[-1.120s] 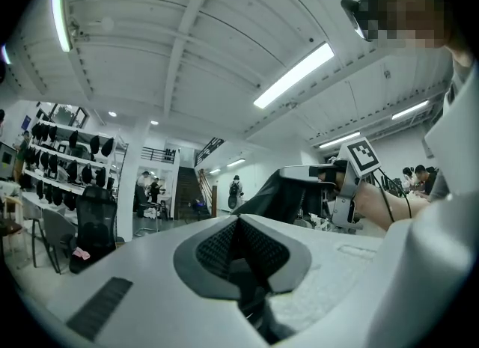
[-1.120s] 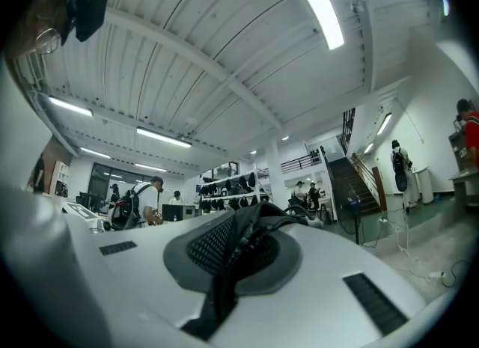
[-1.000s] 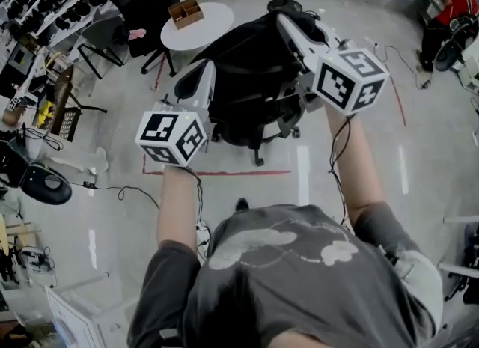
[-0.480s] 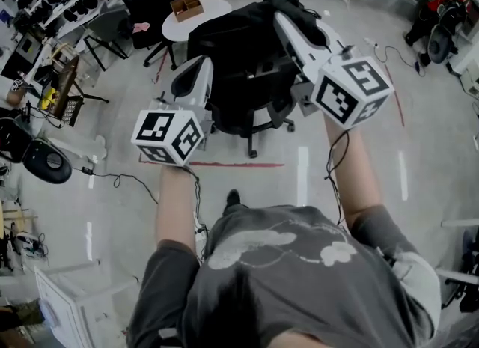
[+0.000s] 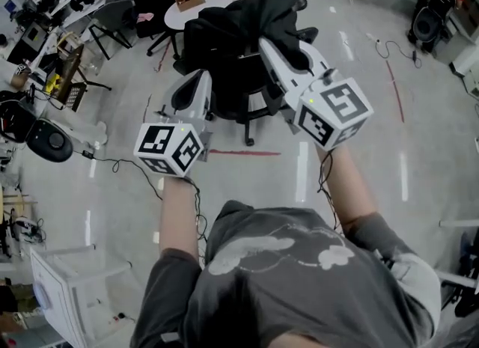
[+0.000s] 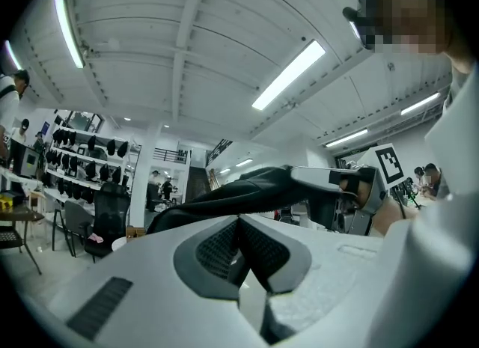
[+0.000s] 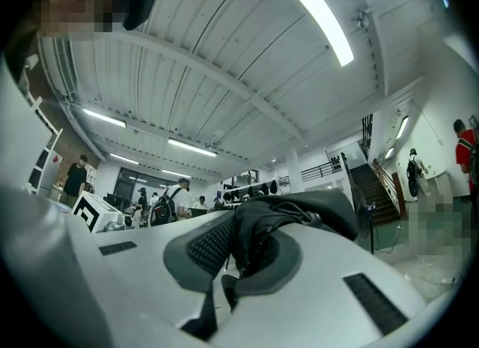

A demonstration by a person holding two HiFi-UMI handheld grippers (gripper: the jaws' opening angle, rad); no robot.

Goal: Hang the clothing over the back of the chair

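Clothing (image 5: pixel 243 21) hangs stretched above the chair (image 5: pixel 232 96) — my left gripper (image 5: pixel 199 77) is clamped on its edge at the chair's left and my right gripper (image 5: pixel 267 41) is clenched on a bunched fold, held higher, I judge, to clear the chair's back.

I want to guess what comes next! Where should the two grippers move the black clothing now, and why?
Probably carry the clothing forward a little, then lower it across the back of the chair. The left gripper and the right gripper both pinch it, stretched between them, and it seems to sit above the chair, not draped yet.
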